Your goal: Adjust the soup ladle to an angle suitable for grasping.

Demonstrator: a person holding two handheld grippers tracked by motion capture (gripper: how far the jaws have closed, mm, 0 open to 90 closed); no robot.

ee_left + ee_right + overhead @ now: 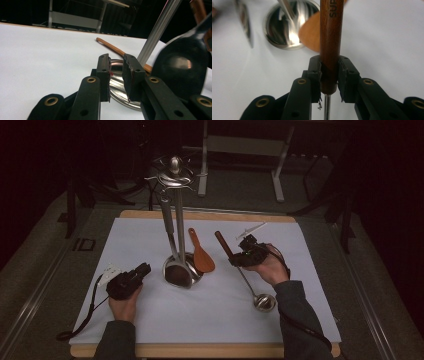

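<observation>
Nearest the tabletop's (300,320) front edge, toward its right corner, the steel bowl of a ladle (264,302) rests on the white surface, while its thin shaft slants up and back to a dark wooden handle. The right gripper (239,255), carried by a hand that comes in from the front right, has its jaws clenched on that handle just above the point where wood meets metal; in the right gripper view the brown wood sits pinched between both black pads, and the handle tip points toward the far edge.

On the front left, the left gripper (145,269) lies low on the surface with its jaws released, a gap between the pads and nothing in it. They point at the round steel base of a utensil stand (175,172) near the middle of the tabletop.

A dark spoon-like utensil (178,272) hangs from the stand down to that base. Just right of the base lies a wooden rice paddle (202,256), its handle aimed at the far edge.
</observation>
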